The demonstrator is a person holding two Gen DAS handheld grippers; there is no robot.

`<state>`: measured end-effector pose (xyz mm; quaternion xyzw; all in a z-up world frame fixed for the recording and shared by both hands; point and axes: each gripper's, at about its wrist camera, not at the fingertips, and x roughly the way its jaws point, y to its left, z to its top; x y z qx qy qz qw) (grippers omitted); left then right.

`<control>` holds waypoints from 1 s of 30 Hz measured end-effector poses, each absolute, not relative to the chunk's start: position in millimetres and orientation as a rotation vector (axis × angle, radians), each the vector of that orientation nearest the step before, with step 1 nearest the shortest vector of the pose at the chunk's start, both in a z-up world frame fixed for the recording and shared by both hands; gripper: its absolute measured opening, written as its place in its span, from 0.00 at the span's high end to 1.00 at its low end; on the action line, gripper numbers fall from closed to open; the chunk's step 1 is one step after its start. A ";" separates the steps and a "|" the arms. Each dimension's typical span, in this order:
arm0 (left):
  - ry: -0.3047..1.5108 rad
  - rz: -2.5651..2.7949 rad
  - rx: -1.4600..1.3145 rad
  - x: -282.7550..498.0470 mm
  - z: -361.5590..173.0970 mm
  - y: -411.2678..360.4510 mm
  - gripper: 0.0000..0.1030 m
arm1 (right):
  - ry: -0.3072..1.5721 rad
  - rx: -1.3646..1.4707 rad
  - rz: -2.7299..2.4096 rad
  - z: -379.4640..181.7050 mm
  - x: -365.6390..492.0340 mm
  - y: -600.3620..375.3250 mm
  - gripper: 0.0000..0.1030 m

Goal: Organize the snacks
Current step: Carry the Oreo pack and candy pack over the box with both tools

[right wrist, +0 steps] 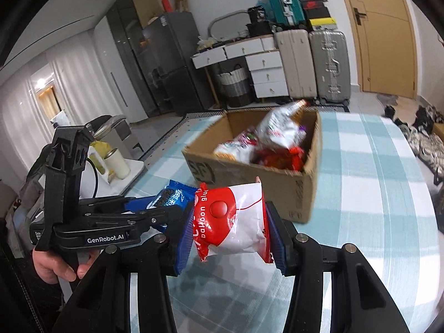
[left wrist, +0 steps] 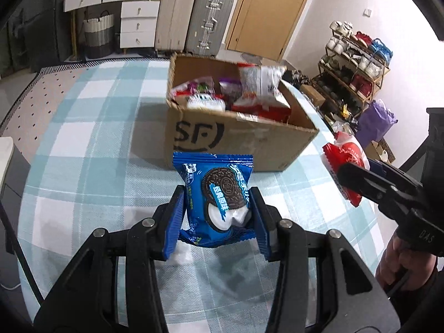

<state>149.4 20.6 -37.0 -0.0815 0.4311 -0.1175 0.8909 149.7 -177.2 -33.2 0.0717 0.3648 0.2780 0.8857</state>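
Gripping an Oreo packet (left wrist: pixel 215 197), left hand-held gripper (left wrist: pixel 217 208); right hand-held gripper (right wrist: pixel 229 222) clamping red-and-white snack bag (right wrist: pixel 233 219); lettering legible only there.

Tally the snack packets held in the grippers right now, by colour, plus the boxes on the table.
Blue Oreo packet, in left gripper: 1
Red-and-white packet, in right gripper: 1
Cardboard box: 1
Total: 3
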 end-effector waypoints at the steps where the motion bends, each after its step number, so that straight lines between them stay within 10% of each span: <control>1: 0.891 -0.243 -0.173 149.4 -33.4 22.1 0.59 | 0.753 0.143 0.585 -29.8 150.8 -175.2 0.53; 30: 0.819 -0.254 -0.128 234.1 52.0 41.7 0.59 | 0.679 0.018 0.660 27.9 252.3 -137.1 0.53</control>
